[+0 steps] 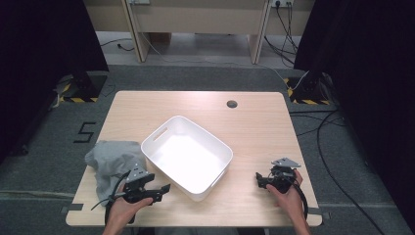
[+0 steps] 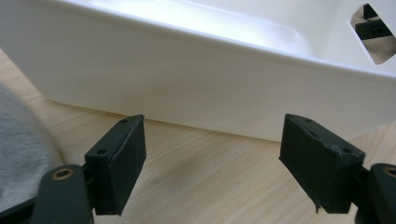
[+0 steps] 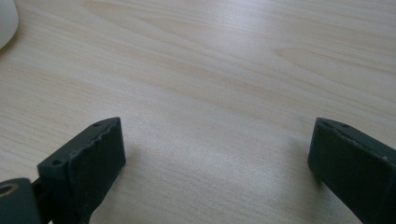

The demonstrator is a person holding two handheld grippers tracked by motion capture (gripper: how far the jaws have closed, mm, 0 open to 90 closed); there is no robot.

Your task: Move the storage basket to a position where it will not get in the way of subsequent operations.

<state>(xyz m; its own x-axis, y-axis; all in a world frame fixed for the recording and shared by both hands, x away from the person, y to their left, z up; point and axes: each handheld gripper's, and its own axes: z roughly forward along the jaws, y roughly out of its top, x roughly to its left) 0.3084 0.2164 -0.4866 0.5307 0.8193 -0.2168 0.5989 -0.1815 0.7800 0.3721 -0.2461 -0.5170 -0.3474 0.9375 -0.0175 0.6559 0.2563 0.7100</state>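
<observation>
A white plastic tub (image 1: pixel 161 149) sits empty and turned at an angle in the middle of the wooden table (image 1: pixel 254 127). A crumpled grey cloth (image 1: pixel 110 161) lies at its left, near the table's left edge. My left gripper (image 1: pixel 164 190) rests low by the front edge, open, its jaws pointing at the tub's near wall (image 2: pixel 196 88) with bare wood between them; the grey cloth (image 2: pixel 18 154) is at its left. My right gripper (image 1: pixel 259 180) lies open on the table at the front right, with only bare wood (image 3: pixel 215 116) between its jaws.
A round cable hole (image 1: pixel 232 104) is near the table's far edge. The tub has a handle slot (image 2: pixel 376 32) in its end wall. Cables (image 1: pixel 333 161) trail on the floor to the right. A corner of the tub (image 3: pixel 7 21) shows at the right gripper view's left.
</observation>
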